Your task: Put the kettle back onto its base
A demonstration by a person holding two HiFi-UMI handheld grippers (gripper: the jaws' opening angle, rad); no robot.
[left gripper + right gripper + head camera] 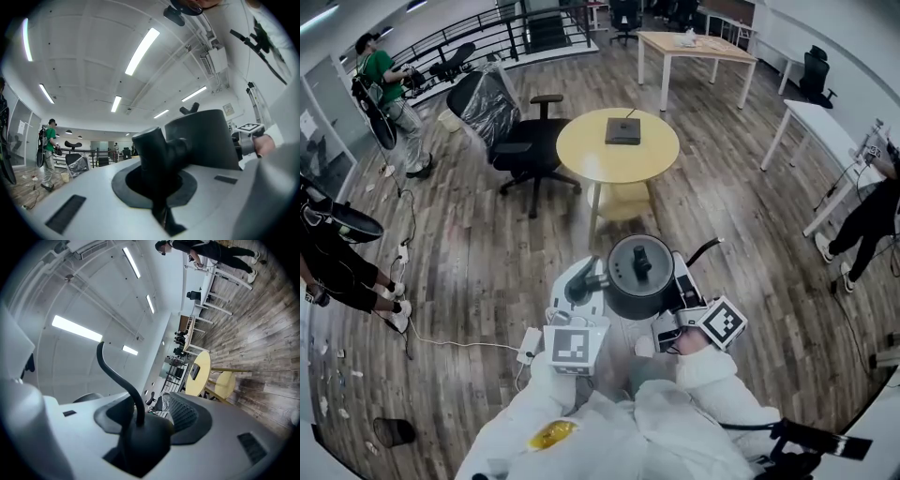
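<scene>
A dark grey kettle with a knobbed lid hangs in front of me, carried between both grippers above the wooden floor. My left gripper is shut on its thick black handle, and the kettle body fills the view just beyond. My right gripper is shut on the root of the thin curved spout, which arcs up and away. A dark square base lies on the round yellow table ahead, also seen small in the right gripper view as the base.
A black office chair with a plastic-wrapped back stands left of the yellow table. Several people stand around the room's edges. A white power strip and cable lie on the floor near my feet. White and wooden desks stand further off.
</scene>
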